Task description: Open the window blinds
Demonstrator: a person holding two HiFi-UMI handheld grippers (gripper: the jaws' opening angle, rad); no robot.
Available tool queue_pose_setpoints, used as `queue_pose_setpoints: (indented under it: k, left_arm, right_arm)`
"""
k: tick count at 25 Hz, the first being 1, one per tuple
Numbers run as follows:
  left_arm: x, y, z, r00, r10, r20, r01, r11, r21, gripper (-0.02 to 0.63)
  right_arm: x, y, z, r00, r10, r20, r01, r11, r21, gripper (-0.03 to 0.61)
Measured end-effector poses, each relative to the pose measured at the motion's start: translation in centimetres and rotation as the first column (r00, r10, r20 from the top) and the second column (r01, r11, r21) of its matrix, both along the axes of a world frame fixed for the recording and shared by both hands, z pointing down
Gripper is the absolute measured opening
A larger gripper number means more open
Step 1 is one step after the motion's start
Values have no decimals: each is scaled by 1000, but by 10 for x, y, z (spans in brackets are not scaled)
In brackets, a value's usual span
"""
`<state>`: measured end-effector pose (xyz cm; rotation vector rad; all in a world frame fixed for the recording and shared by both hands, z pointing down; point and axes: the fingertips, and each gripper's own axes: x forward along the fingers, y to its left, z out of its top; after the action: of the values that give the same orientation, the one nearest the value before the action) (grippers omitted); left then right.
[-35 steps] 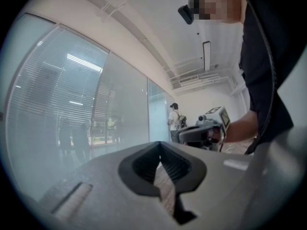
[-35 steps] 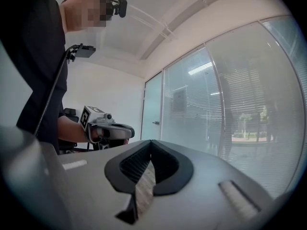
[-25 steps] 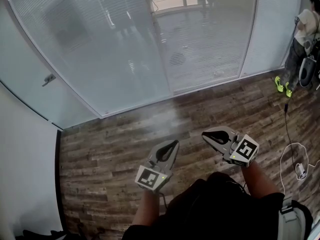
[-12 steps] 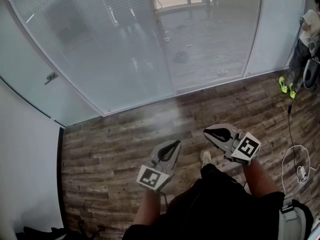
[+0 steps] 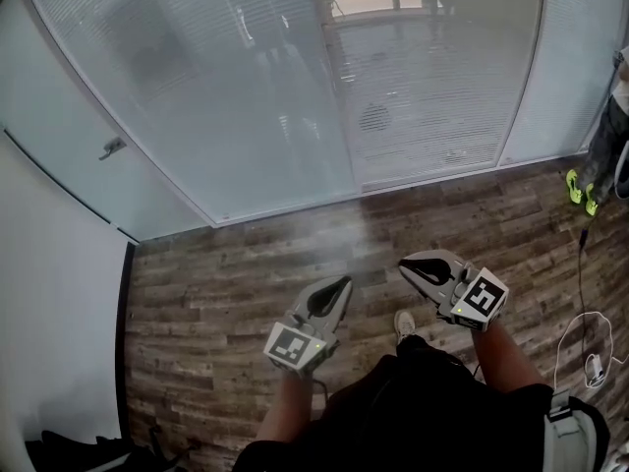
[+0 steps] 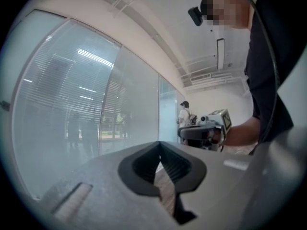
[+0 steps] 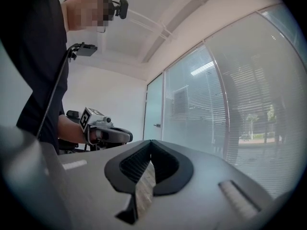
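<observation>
Window blinds (image 5: 432, 87) now further right.

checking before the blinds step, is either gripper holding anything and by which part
Nothing is held: the left gripper and the right gripper are both shut and empty, over the wood floor, short of the blinds.

wooden floor (image 5: 216, 303): brown planks | door handle (image 5: 113, 147): left | white cable (image 5: 593, 365): looped, right | neon shoes (image 5: 574, 182): far right
</observation>
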<state>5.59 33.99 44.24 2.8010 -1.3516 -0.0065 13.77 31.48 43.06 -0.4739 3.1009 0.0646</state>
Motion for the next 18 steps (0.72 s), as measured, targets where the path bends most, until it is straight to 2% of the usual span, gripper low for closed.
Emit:
queue_pose_setpoints:
  k: [5,10,18]
  left_arm:
    - [2,-31,-2,1000,-8,29,7,999,34,5]
    - [11,-59,-11,999,-8,45,7,1000,5,5]
    - [11,-104,-14,998,-48,44,48,999,9,5]
  right_arm:
    - [3,-34,-11,1000,-1,24,1,1000,6,6]
    - [2,-67,-15,999,-22,31,22,1000,6,6]
    - [1,-115,-18,998,-50,40,51,999,-9,6]
